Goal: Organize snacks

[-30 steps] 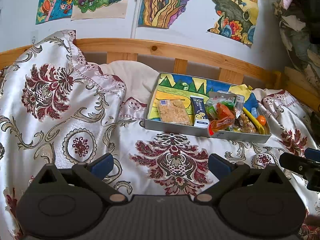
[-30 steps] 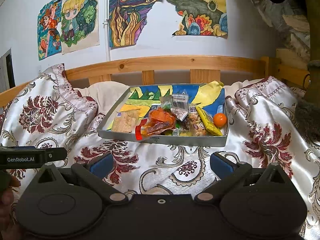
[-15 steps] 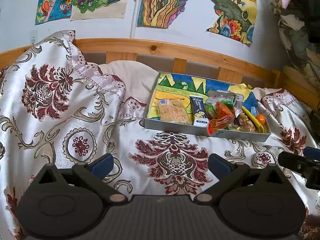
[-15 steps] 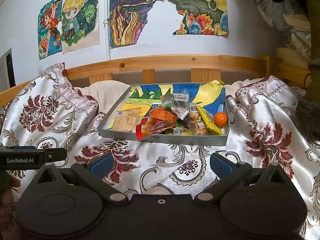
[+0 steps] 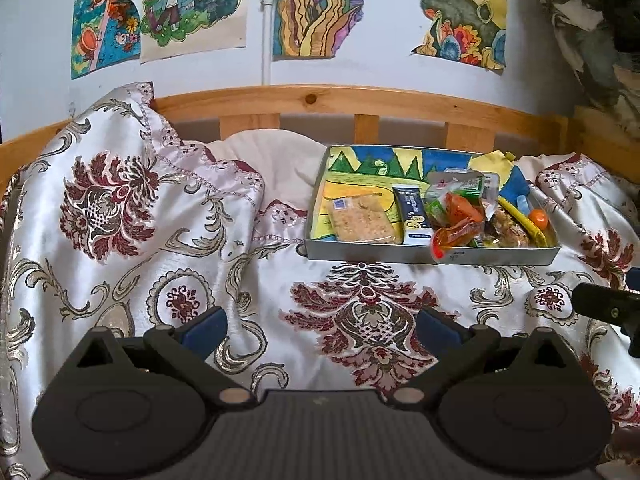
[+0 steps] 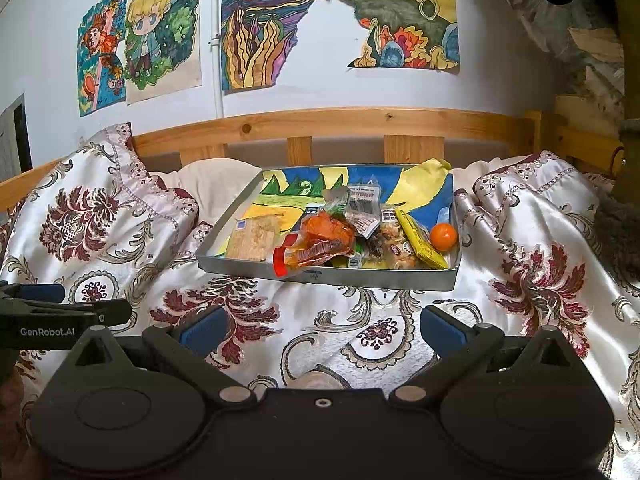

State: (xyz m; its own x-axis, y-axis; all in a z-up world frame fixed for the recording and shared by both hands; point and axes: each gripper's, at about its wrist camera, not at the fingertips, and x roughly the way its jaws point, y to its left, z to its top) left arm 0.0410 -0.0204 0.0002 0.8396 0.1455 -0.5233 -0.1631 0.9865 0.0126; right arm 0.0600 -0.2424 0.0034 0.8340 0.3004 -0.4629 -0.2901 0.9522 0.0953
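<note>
— Where were the snacks?
— Heaped in the tray [image 5: 432, 254] on the bedspread [image 5: 160, 240], mostly toward its right side; a cracker pack [image 5: 362, 224] lay apart at the left.
— And the grippers?
— The left gripper [image 5: 320, 326] and right gripper [image 6: 320, 326] both hung spread wide and empty, short of the tray.

A floral satin bedspread [image 5: 120, 208] covers the wooden bed frame [image 6: 320, 120] beneath colourful wall drawings [image 6: 264, 28].
</note>
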